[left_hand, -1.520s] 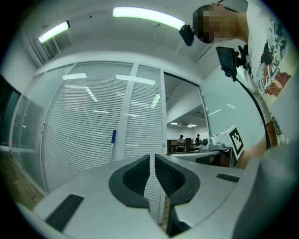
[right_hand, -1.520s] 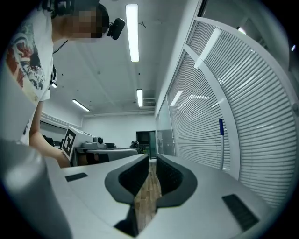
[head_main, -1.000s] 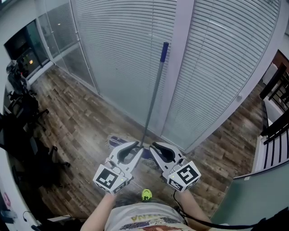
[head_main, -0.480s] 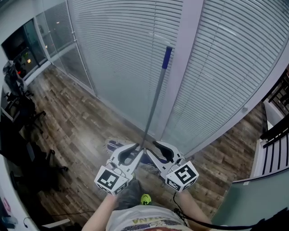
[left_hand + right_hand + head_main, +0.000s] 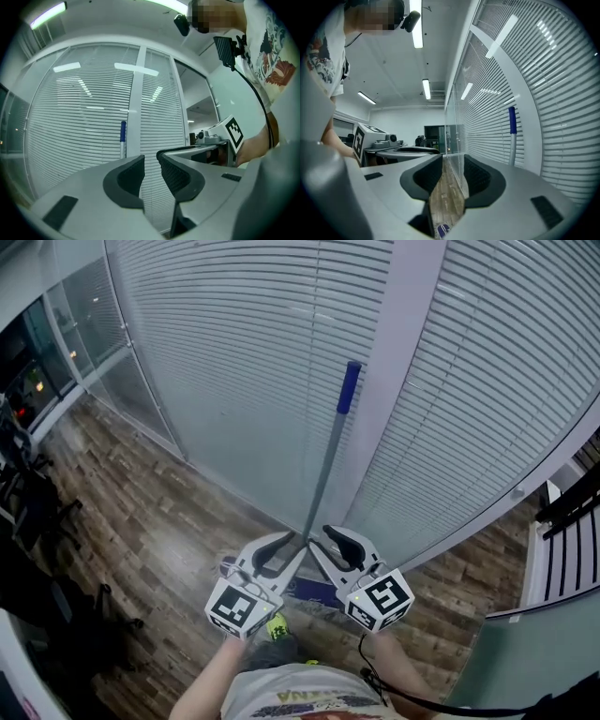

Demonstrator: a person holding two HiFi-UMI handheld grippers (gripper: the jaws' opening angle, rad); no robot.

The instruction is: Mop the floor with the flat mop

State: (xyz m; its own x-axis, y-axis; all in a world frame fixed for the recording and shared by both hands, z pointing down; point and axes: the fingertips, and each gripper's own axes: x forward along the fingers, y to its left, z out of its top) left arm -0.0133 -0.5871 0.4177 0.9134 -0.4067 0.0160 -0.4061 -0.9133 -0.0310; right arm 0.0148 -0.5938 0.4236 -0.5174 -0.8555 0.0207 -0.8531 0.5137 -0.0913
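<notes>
The mop (image 5: 328,460) is standing by the blinds (image 5: 234,362), its head resting on the floor (image 5: 141,512) and its pole rising between the two grippers. The left gripper (image 5: 281,554) and right gripper (image 5: 323,545) have both just been opening their jaws, which are gaping apart, with nothing pinched between them.

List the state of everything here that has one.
Mop, propped upright against the post, unheld.
Left gripper, open, empty, jaws just opened further.
Right gripper, open, empty, jaws have just been opening.
Blinds, closed.
Ceiling lights, on.
</notes>
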